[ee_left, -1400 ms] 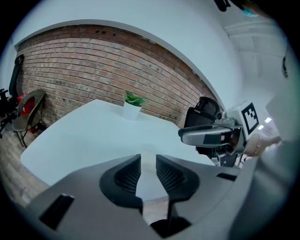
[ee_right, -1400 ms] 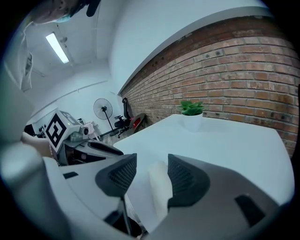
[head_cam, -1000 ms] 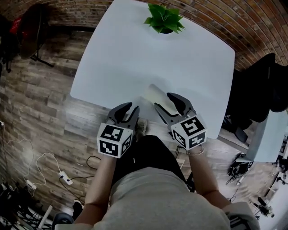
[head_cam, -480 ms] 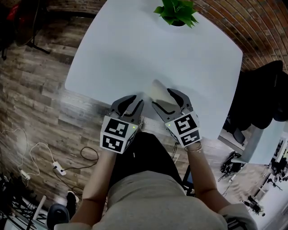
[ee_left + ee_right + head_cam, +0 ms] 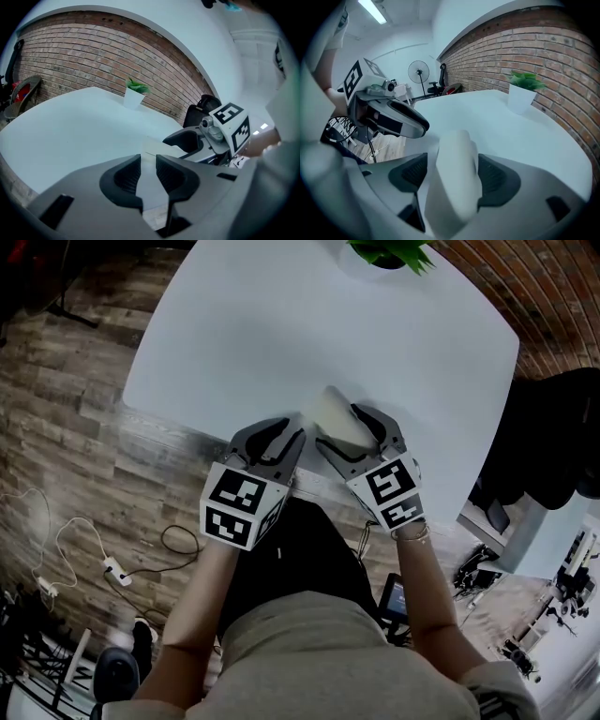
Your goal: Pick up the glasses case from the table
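A white glasses case (image 5: pixel 333 416) lies on the white table (image 5: pixel 281 324) near its front edge. My right gripper (image 5: pixel 345 432) points down over it, and its jaws are opening. The case (image 5: pixel 457 173) sits between the two pads with a gap on the left side. My left gripper (image 5: pixel 284 430) hovers just left of the case at the table's edge. Its jaws stand a narrow gap apart with nothing between them. In the left gripper view the case's pale end (image 5: pixel 157 149) shows beyond the left gripper (image 5: pixel 148 161), beside the right gripper (image 5: pixel 187 140).
A potted green plant (image 5: pixel 389 251) stands at the table's far edge. Wooden floor with cables (image 5: pixel 84 559) lies to the left. A brick wall (image 5: pixel 534 42) is behind the table, a fan (image 5: pixel 418 72) and a chair beyond. The person's lap is right under the grippers.
Both grippers have come down toward the table's front edge. The right jaws have spread wider and now straddle the case. The left jaws look the same.
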Demonstrator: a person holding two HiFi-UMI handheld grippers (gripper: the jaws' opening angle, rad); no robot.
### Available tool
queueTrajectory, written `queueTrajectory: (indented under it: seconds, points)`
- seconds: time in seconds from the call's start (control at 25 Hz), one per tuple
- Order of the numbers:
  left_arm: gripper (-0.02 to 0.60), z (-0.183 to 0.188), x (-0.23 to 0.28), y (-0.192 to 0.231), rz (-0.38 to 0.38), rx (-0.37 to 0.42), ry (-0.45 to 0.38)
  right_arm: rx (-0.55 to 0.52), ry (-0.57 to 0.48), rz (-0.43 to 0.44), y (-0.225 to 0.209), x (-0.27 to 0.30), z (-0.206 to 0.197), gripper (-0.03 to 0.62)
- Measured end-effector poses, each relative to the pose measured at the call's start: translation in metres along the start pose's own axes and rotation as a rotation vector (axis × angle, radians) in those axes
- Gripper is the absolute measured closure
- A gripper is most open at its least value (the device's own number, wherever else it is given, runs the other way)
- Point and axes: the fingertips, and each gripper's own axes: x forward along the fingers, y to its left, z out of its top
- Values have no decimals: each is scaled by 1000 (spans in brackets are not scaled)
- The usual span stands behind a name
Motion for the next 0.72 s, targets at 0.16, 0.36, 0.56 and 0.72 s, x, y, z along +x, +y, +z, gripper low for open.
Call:
queueTrajectory:
  seconds: [0.16,0.36,0.56,0.72]
  points:
    - [502,-1,3,-4,-15,3,9,-28,23,3,-2,5,-6,270]
    - [502,-7,3,-11,-31,-2,22,-42,33,5,-4,9,-9,280]
    - [500,-8,4,-10,-41,-12,26,-13,20,8,-5,10,-9,291]
    - [460,-7,5,-13,-68,-40,35,-8,11,9,-5,8,-8,293]
